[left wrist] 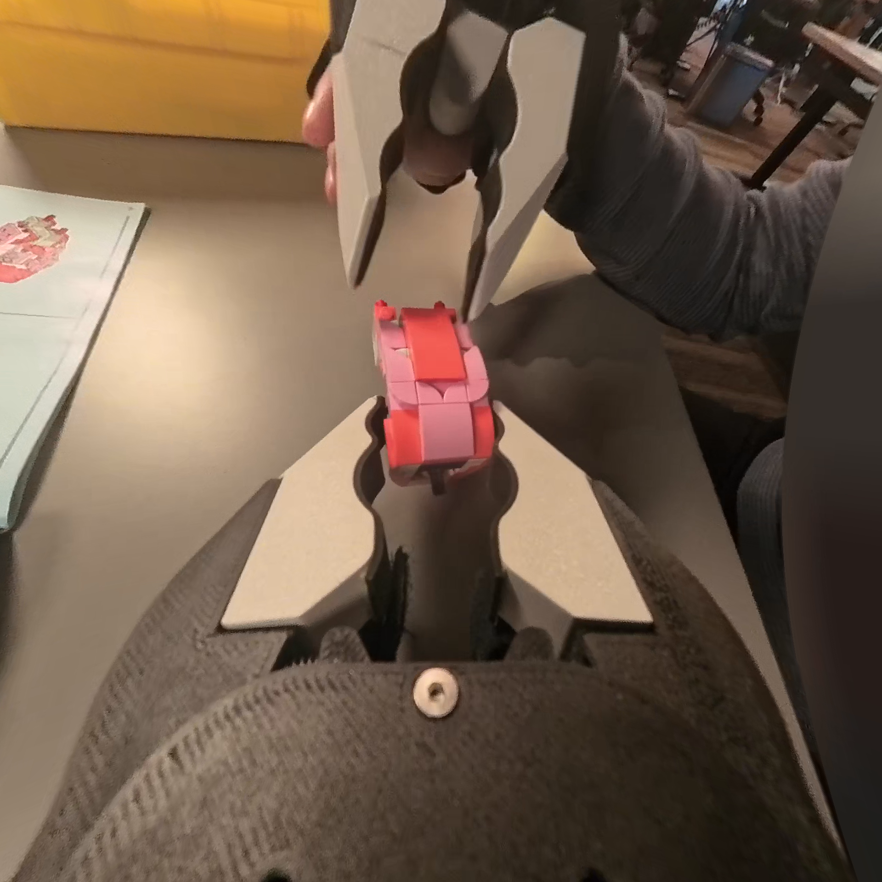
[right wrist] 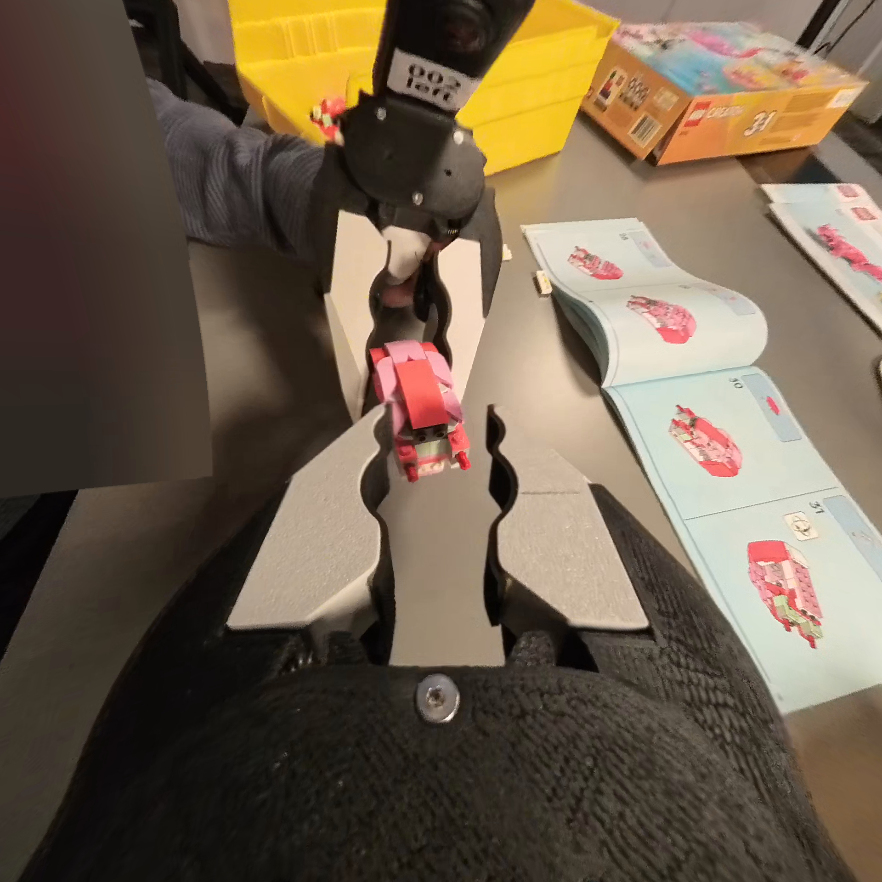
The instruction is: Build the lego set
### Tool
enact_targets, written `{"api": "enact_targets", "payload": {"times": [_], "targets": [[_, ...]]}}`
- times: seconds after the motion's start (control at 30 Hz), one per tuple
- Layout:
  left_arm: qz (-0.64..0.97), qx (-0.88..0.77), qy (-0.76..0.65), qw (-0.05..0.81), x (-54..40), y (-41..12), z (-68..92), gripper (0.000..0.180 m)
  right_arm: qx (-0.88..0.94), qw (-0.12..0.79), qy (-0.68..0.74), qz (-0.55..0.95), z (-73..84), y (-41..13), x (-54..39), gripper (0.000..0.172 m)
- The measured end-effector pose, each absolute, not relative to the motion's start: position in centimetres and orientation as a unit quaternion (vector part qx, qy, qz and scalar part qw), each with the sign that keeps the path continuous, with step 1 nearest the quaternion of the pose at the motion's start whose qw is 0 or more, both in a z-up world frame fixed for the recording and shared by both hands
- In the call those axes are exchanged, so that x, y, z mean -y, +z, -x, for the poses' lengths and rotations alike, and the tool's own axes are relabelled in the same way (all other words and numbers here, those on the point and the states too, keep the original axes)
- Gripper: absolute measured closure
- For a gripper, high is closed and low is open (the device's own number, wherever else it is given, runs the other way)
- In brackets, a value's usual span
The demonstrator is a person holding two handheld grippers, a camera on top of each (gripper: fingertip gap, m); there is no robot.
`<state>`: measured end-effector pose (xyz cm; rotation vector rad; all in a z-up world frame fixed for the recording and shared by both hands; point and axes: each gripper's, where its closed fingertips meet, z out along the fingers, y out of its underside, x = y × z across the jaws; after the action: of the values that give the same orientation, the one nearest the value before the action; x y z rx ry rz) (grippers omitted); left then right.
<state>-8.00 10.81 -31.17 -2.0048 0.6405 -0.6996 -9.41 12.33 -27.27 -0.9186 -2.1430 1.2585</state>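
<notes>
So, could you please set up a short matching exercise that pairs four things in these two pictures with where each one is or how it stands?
Things:
1. pink and red brick model
2. right gripper
3. yellow bin
4. instruction booklet

Places or states:
A. lying open on the table, pages up
B. jaws apart, with a clear gap on one side of the model
C. clamped between the jaws of the left gripper
D. standing at the far edge of the table

Pairs: 1-C, 2-B, 3-D, 4-A
</notes>
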Motion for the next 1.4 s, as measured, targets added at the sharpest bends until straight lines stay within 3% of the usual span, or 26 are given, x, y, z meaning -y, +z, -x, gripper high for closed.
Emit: {"api": "enact_targets", "payload": {"times": [0.1, 0.23, 0.27, 0.4, 0.57, 0.83, 1.4], "targets": [[0.813, -0.226, -0.287, 0.453, -11.2, -30.7, 8.9, 0.140, 0.778, 0.294, 0.446, 0.330, 10.1, -26.3, -12.6, 0.115], [0.823, -0.181, -0.280, 0.459, -11.7, -30.4, 10.6, 0.140, 0.799, 0.417, 0.332, 0.278, 11.9, -26.5, -12.9, 0.084], [0.825, -0.171, -0.282, 0.459, -11.7, -30.4, 10.9, 0.140, 0.803, 0.454, 0.293, 0.251, 12.4, -26.6, -12.8, 0.083], [0.828, -0.142, -0.290, 0.458, -11.9, -30.3, 11.8, 0.140, 0.812, 0.543, 0.159, 0.141, 13.7, -28.2, -12.0, 0.084], [0.828, -0.137, -0.295, 0.457, -11.8, -30.2, 12.0, 0.140, 0.805, 0.577, 0.100, 0.096, 14.5, -28.9, -11.6, 0.083], [0.824, -0.141, -0.313, 0.450, -11.6, -30.2, 11.3, 0.140, 0.782, 0.620, -0.057, 0.020, 15.3, -29.5, -12.9, 0.119], [0.836, -0.137, -0.308, 0.433, -11.6, -31.2, 11.3, 0.140, 0.796, 0.601, -0.054, 0.040, 15.3, -30.5, -13.1, 0.123]]}}
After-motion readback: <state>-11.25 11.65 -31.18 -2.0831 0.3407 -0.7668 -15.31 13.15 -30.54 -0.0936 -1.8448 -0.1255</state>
